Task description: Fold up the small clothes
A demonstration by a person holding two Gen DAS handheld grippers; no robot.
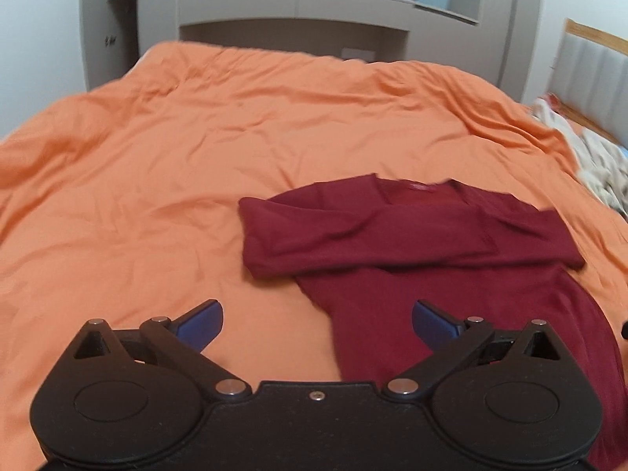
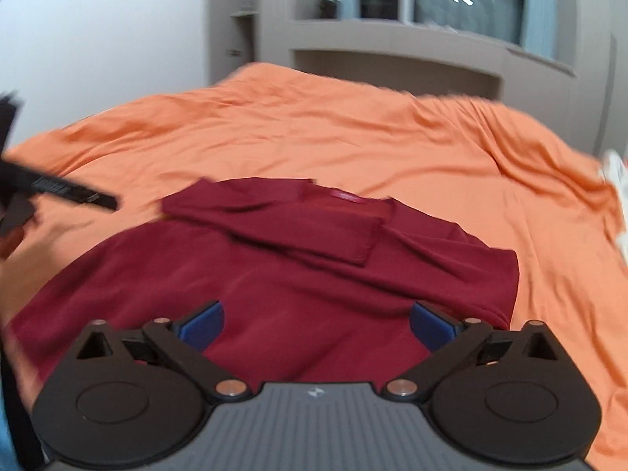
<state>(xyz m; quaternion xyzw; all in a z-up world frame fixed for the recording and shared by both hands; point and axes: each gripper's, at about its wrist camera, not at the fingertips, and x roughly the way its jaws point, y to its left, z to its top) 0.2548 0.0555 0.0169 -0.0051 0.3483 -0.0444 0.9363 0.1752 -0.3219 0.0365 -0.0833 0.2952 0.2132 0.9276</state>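
A dark red long-sleeved shirt [image 1: 424,243] lies flat on the orange bed cover [image 1: 196,157], with both sleeves folded across the chest and the collar at the far end. My left gripper [image 1: 318,322] is open and empty, hovering over the shirt's near left edge. In the right wrist view the shirt [image 2: 274,274] fills the middle. My right gripper [image 2: 318,322] is open and empty above the shirt's lower body. The left gripper [image 2: 59,188] shows there at the left edge, blurred.
A heap of pale clothes [image 1: 592,157] lies at the bed's right side near a padded headboard [image 1: 588,74]. A grey shelf unit [image 1: 314,15] with a window above stands beyond the bed's far edge.
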